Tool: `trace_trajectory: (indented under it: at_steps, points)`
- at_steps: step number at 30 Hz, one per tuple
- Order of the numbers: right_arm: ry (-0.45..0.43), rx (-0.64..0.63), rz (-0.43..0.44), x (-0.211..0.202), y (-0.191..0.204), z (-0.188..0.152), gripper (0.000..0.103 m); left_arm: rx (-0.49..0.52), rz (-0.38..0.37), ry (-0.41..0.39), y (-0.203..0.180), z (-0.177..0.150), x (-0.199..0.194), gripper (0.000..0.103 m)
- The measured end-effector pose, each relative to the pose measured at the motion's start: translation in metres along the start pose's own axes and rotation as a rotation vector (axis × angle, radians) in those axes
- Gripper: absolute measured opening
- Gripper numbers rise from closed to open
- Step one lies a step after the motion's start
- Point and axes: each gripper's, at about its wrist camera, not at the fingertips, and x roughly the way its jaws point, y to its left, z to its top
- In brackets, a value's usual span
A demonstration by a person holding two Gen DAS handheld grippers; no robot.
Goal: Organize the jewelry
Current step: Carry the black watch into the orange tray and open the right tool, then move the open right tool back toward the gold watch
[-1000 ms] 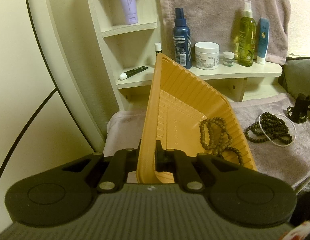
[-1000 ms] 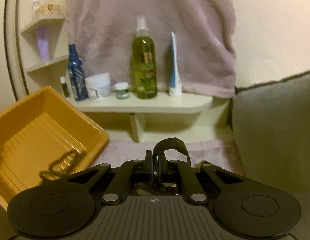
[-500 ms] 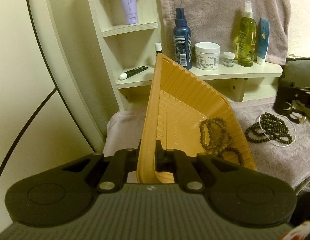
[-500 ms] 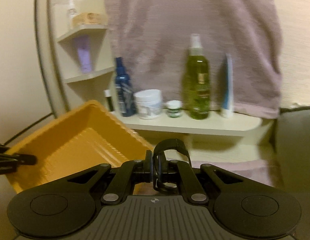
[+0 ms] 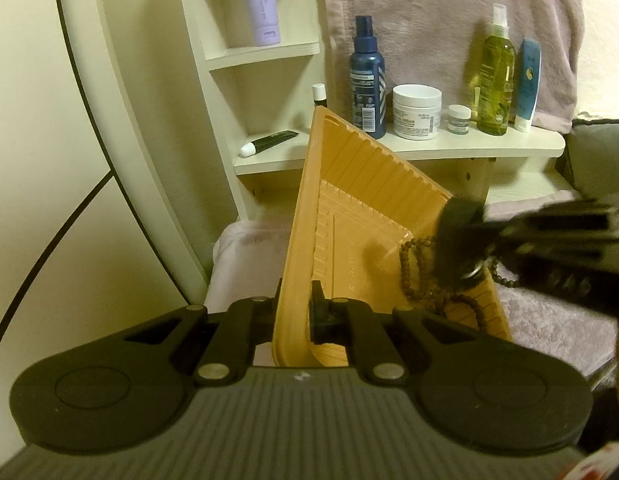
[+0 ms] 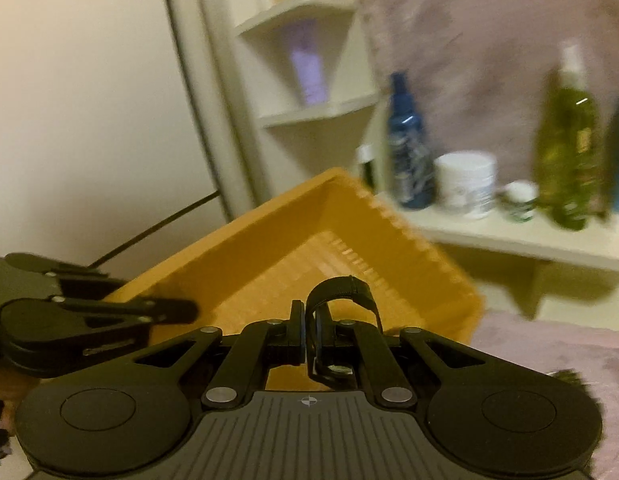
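My left gripper (image 5: 295, 312) is pinched on the near rim of the orange tray (image 5: 349, 208), one finger outside the wall and one inside, and the tray stands tilted up on that edge over a mauve towel (image 5: 549, 320) spread beneath it. Behind the tray's left side, a corner shelf unit (image 5: 261, 52) carries a lilac tube (image 5: 258, 4) up high and a dark tube with a white cap (image 5: 269, 142) lower down. Along the long shelf (image 5: 469, 146) behind stand a blue spray bottle (image 5: 367, 80), a white cream jar (image 5: 416, 111), a tiny jar (image 5: 459, 119), a green spray bottle (image 5: 495, 76) and a blue-and-white tube (image 5: 527, 84), all in front of a hanging mauve cloth (image 5: 449, 20).

Inside the tray, toward its lower right corner, lies a brown bead bracelet (image 5: 419, 276). Just beyond the tray's right edge a few darker beads (image 5: 505, 280) show on the towel.

My right gripper (image 6: 308, 330) reaches in from the right over the tray's right side, blurred in the left view. Its fingers are pressed together on a black watch (image 6: 341, 312): the strap loops up above the fingertips, and the round case hangs just below them, above the tray.
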Motion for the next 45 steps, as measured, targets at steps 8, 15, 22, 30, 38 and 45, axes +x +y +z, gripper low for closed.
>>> trace_trajectory:
  at_steps: [8, 15, 22, 30, 38, 45]
  points:
    - [0.120, -0.031, 0.030, 0.027, 0.015, -0.009, 0.005, -0.002, -0.002, 0.000, 0.000, 0.000, 0.001, 0.007]
    - [0.141, -0.031, 0.020, 0.032, 0.015, -0.015, 0.005, -0.005, -0.002, 0.001, 0.001, 0.000, 0.002, 0.007]
    - [0.150, -0.007, 0.009, 0.028, 0.009, -0.016, 0.038, -0.016, -0.006, 0.007, 0.004, -0.002, 0.004, 0.007]
    - [0.145, 0.036, -0.009, 0.020, 0.003, -0.020, 0.051, -0.022, -0.009, 0.009, 0.006, -0.003, 0.005, 0.007]
    - [0.102, 0.080, -0.075, -0.011, -0.015, -0.026, 0.051, -0.021, -0.008, 0.010, 0.007, -0.003, 0.004, 0.007]
    - [0.032, 0.100, -0.212, -0.051, -0.033, -0.036, 0.051, -0.020, -0.007, 0.008, 0.005, -0.003, 0.004, 0.007]
